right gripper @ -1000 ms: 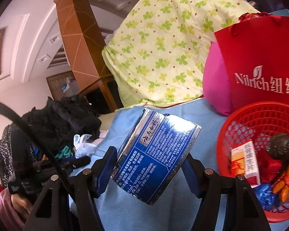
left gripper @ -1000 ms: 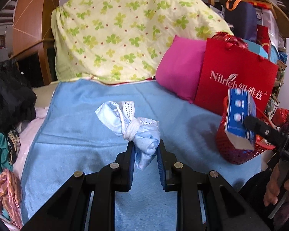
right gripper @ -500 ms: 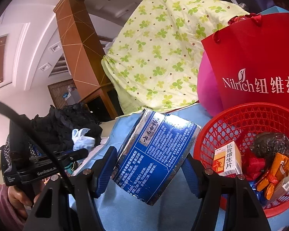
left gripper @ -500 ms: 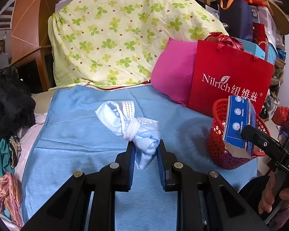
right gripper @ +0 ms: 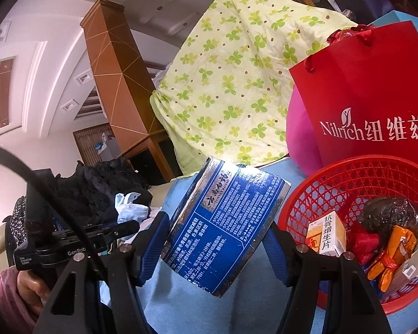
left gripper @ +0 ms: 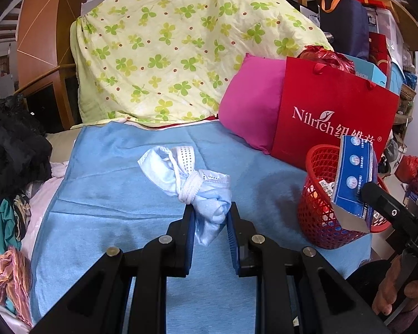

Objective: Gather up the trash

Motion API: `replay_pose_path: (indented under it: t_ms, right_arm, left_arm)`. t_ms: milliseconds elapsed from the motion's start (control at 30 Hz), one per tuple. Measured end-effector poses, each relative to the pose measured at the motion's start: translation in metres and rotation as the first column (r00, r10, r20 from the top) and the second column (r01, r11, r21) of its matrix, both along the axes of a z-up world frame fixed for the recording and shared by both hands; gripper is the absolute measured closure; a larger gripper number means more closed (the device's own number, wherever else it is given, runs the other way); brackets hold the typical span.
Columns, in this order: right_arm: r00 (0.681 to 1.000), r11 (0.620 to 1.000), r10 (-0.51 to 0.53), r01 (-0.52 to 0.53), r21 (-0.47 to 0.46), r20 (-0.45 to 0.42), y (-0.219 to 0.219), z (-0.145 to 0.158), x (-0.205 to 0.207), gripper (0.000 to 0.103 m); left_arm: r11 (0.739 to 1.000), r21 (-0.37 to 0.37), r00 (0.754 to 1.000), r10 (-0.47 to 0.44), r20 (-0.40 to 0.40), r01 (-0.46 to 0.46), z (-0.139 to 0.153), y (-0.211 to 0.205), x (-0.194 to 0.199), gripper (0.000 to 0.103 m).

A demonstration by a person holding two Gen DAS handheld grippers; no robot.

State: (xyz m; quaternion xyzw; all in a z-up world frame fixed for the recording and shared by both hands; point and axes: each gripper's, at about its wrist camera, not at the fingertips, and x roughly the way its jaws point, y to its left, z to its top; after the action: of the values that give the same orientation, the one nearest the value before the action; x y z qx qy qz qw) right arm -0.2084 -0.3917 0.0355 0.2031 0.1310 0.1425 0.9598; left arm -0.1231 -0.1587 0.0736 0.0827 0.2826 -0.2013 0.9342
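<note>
My left gripper (left gripper: 210, 217) is shut on a knotted light-blue face mask (left gripper: 192, 178), held above the blue bedspread (left gripper: 119, 194). My right gripper (right gripper: 217, 239) is shut on a blue and silver box (right gripper: 225, 222), held just left of the red mesh basket (right gripper: 334, 178). The same box (left gripper: 354, 178) shows in the left wrist view, over the near rim of the basket (left gripper: 317, 211). The basket holds a yellow-white box (right gripper: 324, 233), a dark wad, orange wrappers and other trash.
A red Nilrich paper bag (left gripper: 334, 117) and a pink pillow (left gripper: 250, 105) stand behind the basket. A clover-print quilt (left gripper: 181, 55) is heaped at the back. Dark clothes (left gripper: 11, 144) pile up on the left.
The right gripper has carried the box closer to the basket, which now looks nearer and larger. The left gripper still holds the mask and has pulled back slightly.
</note>
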Motion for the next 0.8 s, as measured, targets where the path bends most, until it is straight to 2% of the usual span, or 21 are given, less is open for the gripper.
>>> replay_pose_path:
  t_ms: [800]
  right_arm:
    - [0.998,0.998,-0.052,0.051,0.031,0.022,-0.005,-0.002,-0.021,0.034]
  left_arm:
    - [0.997,0.065,0.998,-0.036,0.048,0.033,0.006,-0.025,-0.011,0.08]
